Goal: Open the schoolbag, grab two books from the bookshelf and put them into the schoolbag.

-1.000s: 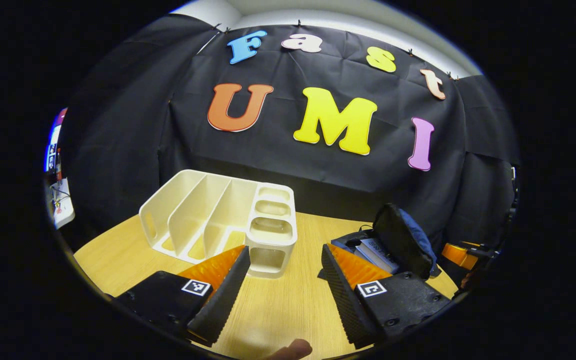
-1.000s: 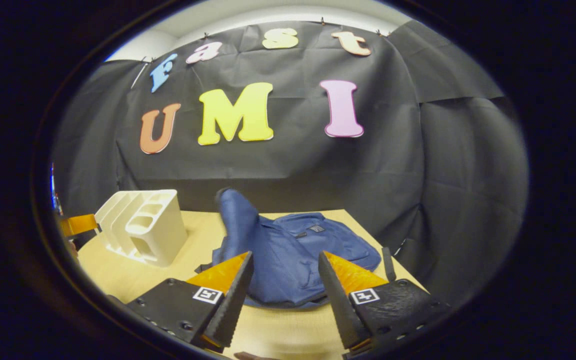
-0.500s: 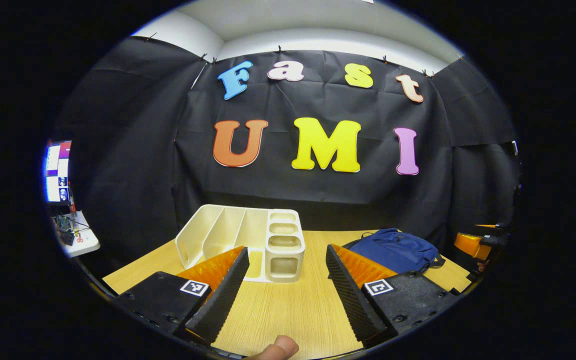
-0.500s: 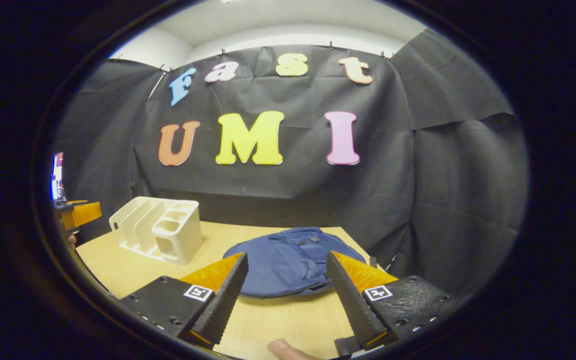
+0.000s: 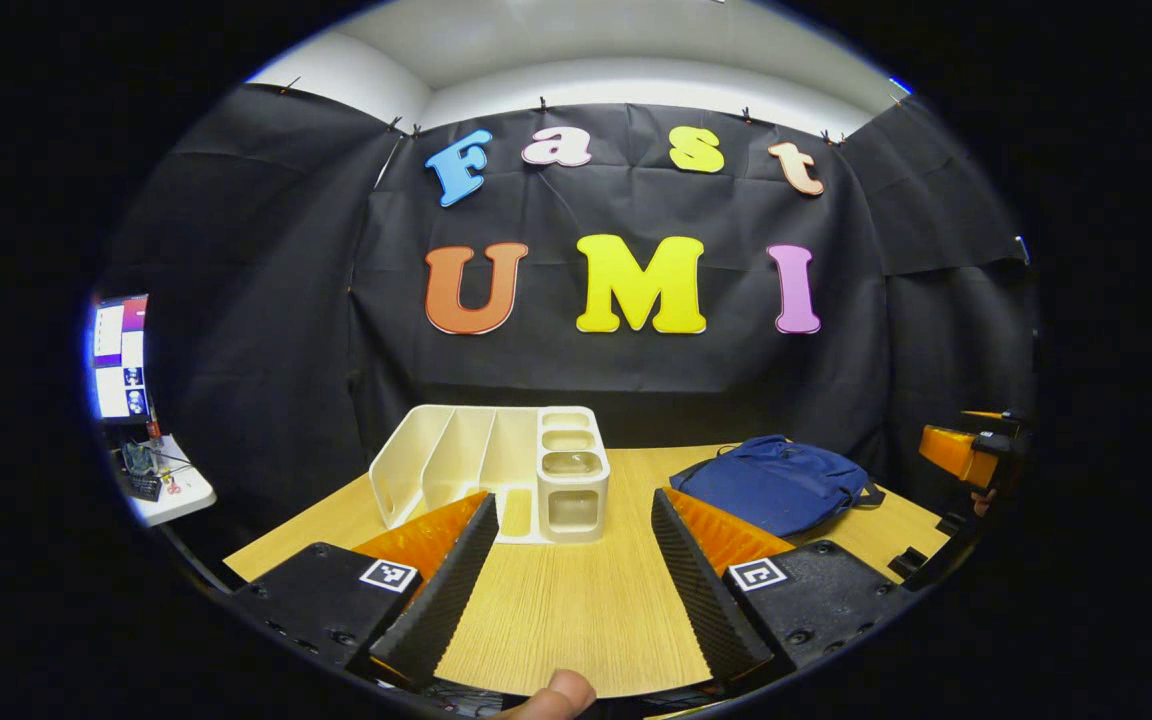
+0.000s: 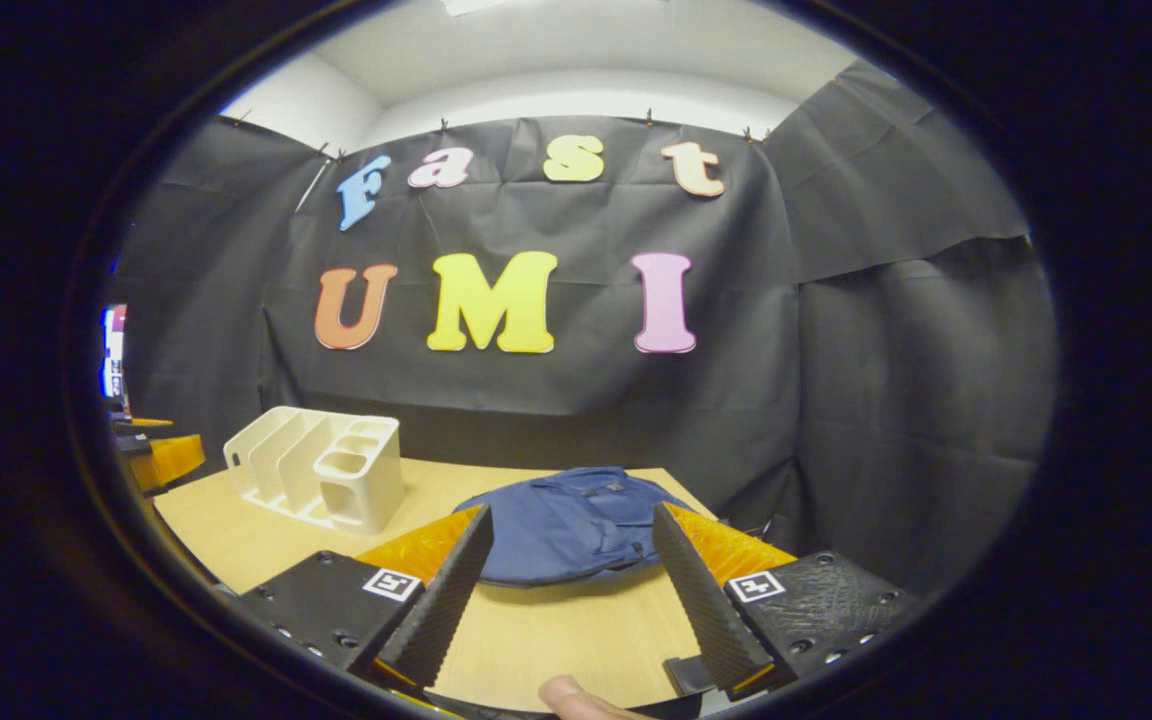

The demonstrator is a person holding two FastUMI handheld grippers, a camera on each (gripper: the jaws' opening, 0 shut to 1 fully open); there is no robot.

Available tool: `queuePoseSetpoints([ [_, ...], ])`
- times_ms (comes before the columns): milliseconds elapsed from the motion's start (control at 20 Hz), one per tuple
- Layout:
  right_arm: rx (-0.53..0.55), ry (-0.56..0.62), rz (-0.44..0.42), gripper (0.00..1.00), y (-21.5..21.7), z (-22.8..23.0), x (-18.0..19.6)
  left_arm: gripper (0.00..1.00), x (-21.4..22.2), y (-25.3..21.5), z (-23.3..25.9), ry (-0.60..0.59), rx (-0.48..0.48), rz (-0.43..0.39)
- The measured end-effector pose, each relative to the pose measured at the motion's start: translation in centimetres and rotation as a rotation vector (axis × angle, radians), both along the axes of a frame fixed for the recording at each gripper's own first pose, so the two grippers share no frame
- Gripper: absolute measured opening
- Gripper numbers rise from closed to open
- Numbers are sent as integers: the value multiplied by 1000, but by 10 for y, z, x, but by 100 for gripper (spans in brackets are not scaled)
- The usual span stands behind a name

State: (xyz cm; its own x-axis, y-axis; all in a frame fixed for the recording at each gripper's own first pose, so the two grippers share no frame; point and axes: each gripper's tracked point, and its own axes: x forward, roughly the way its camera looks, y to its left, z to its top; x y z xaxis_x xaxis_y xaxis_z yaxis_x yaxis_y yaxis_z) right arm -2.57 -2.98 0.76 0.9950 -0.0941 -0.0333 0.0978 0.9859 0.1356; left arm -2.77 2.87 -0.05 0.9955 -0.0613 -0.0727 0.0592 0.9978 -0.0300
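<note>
The blue schoolbag point(image 5: 776, 485) lies flat on the wooden table point(image 5: 576, 600) at the right, its flap down, so its inside is hidden. To its left stands the white bookshelf point(image 5: 476, 465), its upright slots bare. My left gripper point(image 5: 572, 497) hovers open over the table's near edge, short of both. In the right gripper view the schoolbag point(image 6: 576, 520) sits just beyond my open right gripper point(image 6: 568, 512), with the bookshelf point(image 6: 321, 470) off to the left. Nothing is between either gripper's fingers.
The right gripper point(image 5: 966, 455) shows at the far right of the left gripper view, and the left gripper point(image 6: 161, 455) at the far left of the right gripper view. A lit screen point(image 5: 116, 355) and a small white side table point(image 5: 171, 490) stand left of the table.
The bag's flap, upright a second ago with books showing inside, has dropped flat. Both grippers have drawn back from the table and stayed open.
</note>
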Motion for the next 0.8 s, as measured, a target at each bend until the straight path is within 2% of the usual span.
queuePoseSetpoints([
  [150, -3, 0, 6, 94, 5, -2, -1, 97, -1, 9, -4, 7, -21, 15],
  [400, -2, 26, 6, 96, 7, -11, 3, 97, 1, 12, -9, 20, -12, 6],
  [450, -4, 29, 3, 96, 7, -13, 2, 100, 1, 15, -6, 9, -3, 4],
  [500, -1, 30, 3, 98, 7, -12, 3, 97, 1, 19, -4, 4, 6, 13],
  [600, 3, 23, -1, 96, 8, -11, 3, 97, 4, 27, -4, -2, 15, 35],
  [650, 0, 18, -6, 98, 8, -12, 3, 97, 3, 25, -5, 1, 16, 35],
  [800, -11, 18, 4, 96, 15, -14, 5, 97, 5, 17, -9, 9, 5, 19],
])
